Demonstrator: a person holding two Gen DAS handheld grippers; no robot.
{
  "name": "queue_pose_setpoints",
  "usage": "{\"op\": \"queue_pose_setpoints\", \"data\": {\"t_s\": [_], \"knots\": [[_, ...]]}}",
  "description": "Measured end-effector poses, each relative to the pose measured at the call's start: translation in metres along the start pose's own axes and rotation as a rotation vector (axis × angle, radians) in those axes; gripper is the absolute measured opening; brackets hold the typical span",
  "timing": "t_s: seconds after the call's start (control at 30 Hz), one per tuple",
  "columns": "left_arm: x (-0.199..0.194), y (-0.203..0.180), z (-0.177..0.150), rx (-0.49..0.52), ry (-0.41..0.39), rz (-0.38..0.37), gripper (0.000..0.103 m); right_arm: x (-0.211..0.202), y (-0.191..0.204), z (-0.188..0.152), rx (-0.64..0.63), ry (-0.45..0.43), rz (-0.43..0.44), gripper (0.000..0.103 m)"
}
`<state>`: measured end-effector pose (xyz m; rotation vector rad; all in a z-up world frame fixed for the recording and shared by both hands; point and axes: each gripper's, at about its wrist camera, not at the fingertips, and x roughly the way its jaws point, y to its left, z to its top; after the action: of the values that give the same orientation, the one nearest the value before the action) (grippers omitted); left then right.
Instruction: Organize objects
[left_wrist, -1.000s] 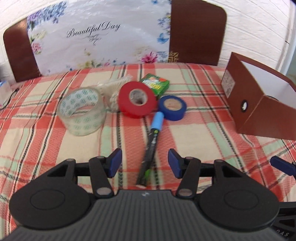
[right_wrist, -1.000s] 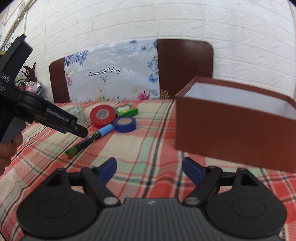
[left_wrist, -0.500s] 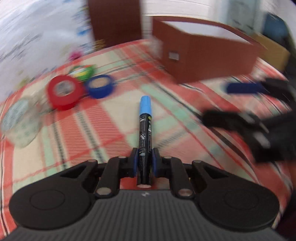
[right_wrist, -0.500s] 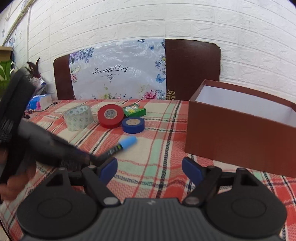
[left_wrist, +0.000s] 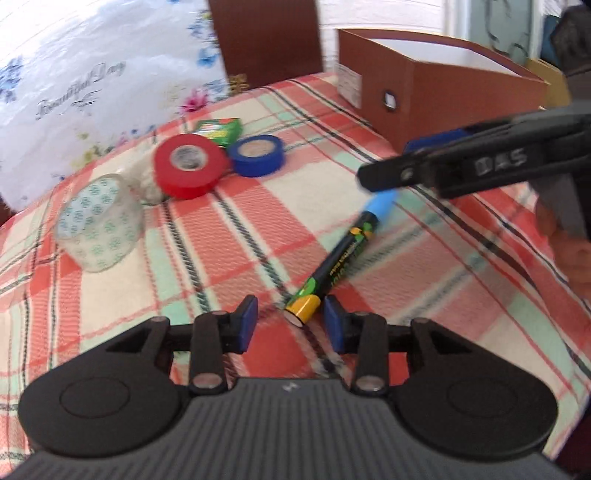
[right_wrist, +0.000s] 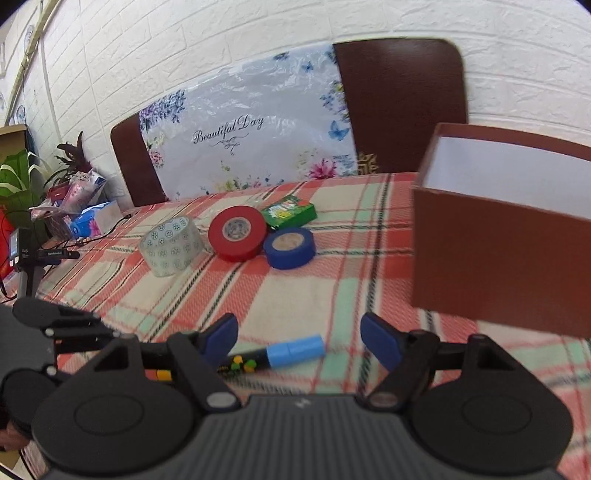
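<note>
the left hand-held gripper (left_wrist: 289, 328) stands part open, its jaws having just been opening, and the marker (left_wrist: 341, 258) lies on the checked table (left_wrist: 229, 236) with its yellow tail end between the pads, close to the right one; neither pad seems to press on it, so i judge it let go. far ahead and to the left of that gripper sits the clear tape roll (left_wrist: 98, 225), then the red tape roll (left_wrist: 190, 170), the green packet (left_wrist: 219, 129) and the blue tape roll (left_wrist: 256, 154).

the right hand-held gripper (right_wrist: 298, 336) is wide open and holds nothing; the marker's blue cap (right_wrist: 295, 353) lies just below and between its fingers, crosswise to them.

risk, as i judge it: the two grippers are crowded over one marker. the round barrel could roll off if a pad nudges it, and a close on the smooth cap alone could let it swing or slip. the grippers could also knock each other.

the brown box (right_wrist: 498, 258) stands ahead and to the right of the right gripper, top open; only its white inner wall shows, so whether anything lies inside cannot be told.
</note>
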<state>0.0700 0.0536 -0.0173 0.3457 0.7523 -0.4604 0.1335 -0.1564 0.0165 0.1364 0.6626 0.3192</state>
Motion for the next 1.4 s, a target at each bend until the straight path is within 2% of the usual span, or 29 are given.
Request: {"op": "queue_pose_setpoints", "data": {"t_s": [0.07, 0.1, 0.13, 0.17, 0.23, 0.3, 0.4, 0.43, 0.47, 0.5, 0.53, 0.57, 0.6, 0.63, 0.67, 0.7, 0.77, 0.9, 1.0, 1.07, 1.13, 1.2, 1.33, 1.4], "knots": [[0.004, 0.004, 0.003, -0.027, 0.001, 0.026, 0.042, 0.021, -0.001, 0.002, 0.010, 0.051, 0.058, 0.073], [0.006, 0.008, 0.004, -0.052, 0.003, 0.029, 0.042, 0.029, -0.004, 0.000, 0.023, 0.092, 0.084, 0.068], [0.007, 0.014, 0.005, -0.093, 0.006, 0.037, 0.042, 0.034, -0.006, -0.005, 0.046, 0.137, 0.100, 0.069], [0.008, 0.022, 0.005, -0.149, 0.013, 0.035, 0.042, 0.031, -0.007, -0.011, 0.053, 0.134, 0.115, 0.069], [0.007, 0.046, 0.003, -0.306, 0.035, -0.030, 0.041, 0.015, -0.002, -0.023, 0.033, 0.126, 0.147, 0.069], [0.002, 0.068, 0.000, -0.478, 0.057, -0.136, 0.040, 0.001, 0.009, -0.033, -0.013, 0.119, 0.175, 0.069], [0.003, 0.082, 0.001, -0.654, 0.091, -0.321, 0.040, -0.014, 0.028, -0.042, -0.146, 0.083, 0.132, 0.069], [0.006, 0.081, 0.003, -0.680, 0.105, -0.349, 0.043, -0.014, 0.032, -0.042, -0.181, 0.069, 0.106, 0.070], [0.010, 0.076, 0.007, -0.709, 0.122, -0.360, 0.053, -0.012, 0.034, -0.040, -0.204, 0.059, 0.089, 0.070], [0.016, 0.074, 0.010, -0.735, 0.138, -0.362, 0.058, -0.008, 0.034, -0.038, -0.210, 0.060, 0.088, 0.070], [0.023, 0.070, 0.013, -0.754, 0.156, -0.355, 0.061, -0.002, 0.033, -0.036, -0.215, 0.068, 0.094, 0.069], [0.030, 0.066, 0.014, -0.767, 0.168, -0.340, 0.059, 0.004, 0.034, -0.036, -0.227, 0.084, 0.095, 0.062], [0.031, 0.063, 0.016, -0.767, 0.157, -0.323, 0.057, 0.009, 0.038, -0.038, -0.245, 0.108, 0.095, 0.051], [0.032, 0.059, 0.019, -0.755, 0.146, -0.308, 0.033, 0.011, 0.042, -0.043, -0.279, 0.101, 0.083, 0.032], [0.035, 0.056, 0.022, -0.746, 0.151, -0.324, 0.014, 0.008, 0.048, -0.046, -0.310, 0.090, 0.094, 0.020], [0.037, 0.056, 0.024, -0.771, 0.159, -0.346, 0.014, 0.004, 0.053, -0.049, -0.330, 0.087, 0.109, 0.020], [0.035, 0.050, 0.040, -0.751, 0.152, -0.345, 0.001, -0.005, 0.063, -0.054, -0.401, 0.034, 0.042, 0.021], [0.018, 0.024, 0.106, -0.607, 0.049, -0.430, 0.001, -0.039, 0.056, -0.034, -0.453, -0.147, -0.037, 0.020], [0.011, -0.007, 0.162, -0.480, -0.034, -0.458, 0.001, -0.062, 0.042, -0.009, -0.488, -0.301, -0.169, 0.020], [0.015, -0.025, 0.192, -0.430, -0.066, -0.484, 0.001, -0.072, 0.024, 0.005, -0.461, -0.356, -0.235, 0.020], [0.024, -0.043, 0.217, -0.394, -0.096, -0.472, 0.001, -0.076, 0.002, 0.017, -0.418, -0.377, -0.288, 0.020], [0.038, -0.057, 0.235, -0.382, -0.094, -0.485, 0.001, -0.077, -0.020, 0.025, -0.374, -0.383, -0.336, 0.020], [0.065, -0.081, 0.250, -0.344, -0.065, -0.478, 0.001, -0.074, -0.057, 0.029, -0.310, -0.387, -0.410, 0.020], [0.078, -0.090, 0.252, -0.331, -0.042, -0.445, 0.001, -0.064, -0.075, 0.031, -0.276, -0.341, -0.439, 0.020]]}}
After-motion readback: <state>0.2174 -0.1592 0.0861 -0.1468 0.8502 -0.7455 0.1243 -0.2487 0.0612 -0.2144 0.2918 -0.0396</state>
